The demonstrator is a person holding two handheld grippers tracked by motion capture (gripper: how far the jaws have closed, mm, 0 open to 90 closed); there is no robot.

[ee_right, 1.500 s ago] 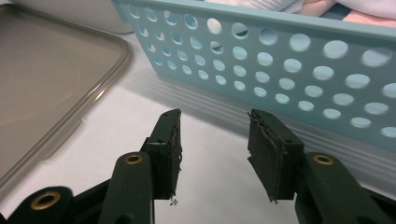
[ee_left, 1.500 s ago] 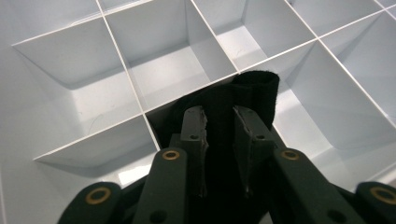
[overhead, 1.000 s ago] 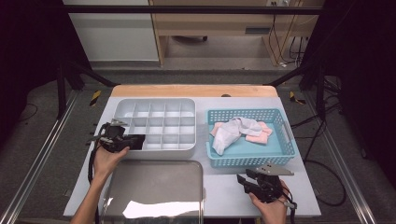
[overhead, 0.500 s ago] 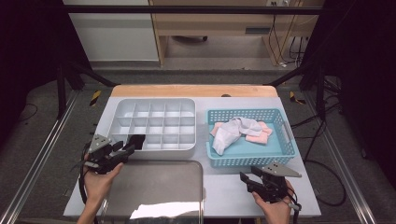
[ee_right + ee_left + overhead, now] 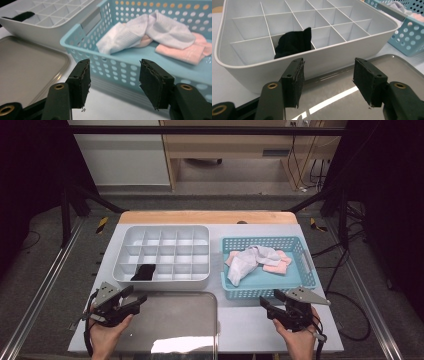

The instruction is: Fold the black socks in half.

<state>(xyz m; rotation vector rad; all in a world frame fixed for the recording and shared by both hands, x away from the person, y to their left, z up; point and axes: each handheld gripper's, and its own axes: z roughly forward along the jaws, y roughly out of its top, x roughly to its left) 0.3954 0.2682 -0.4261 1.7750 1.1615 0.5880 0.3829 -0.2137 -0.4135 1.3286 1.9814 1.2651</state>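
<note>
Grey tabletop, with my white socks (image 5: 252, 260) heaped in the blue basket (image 5: 305, 257) at far right. Both my left gripper (image 5: 327, 77) and right gripper (image 5: 113, 80) stand open, holding nothing. Soft, light, floppy cloth; I'd pinch a bunched fold.

A black sock (image 5: 144, 271) lies in a front-row compartment of the white divided organizer (image 5: 162, 235). At its three o'clock, a teal basket (image 5: 305, 265) holds white and pink socks (image 5: 250, 260).
</note>
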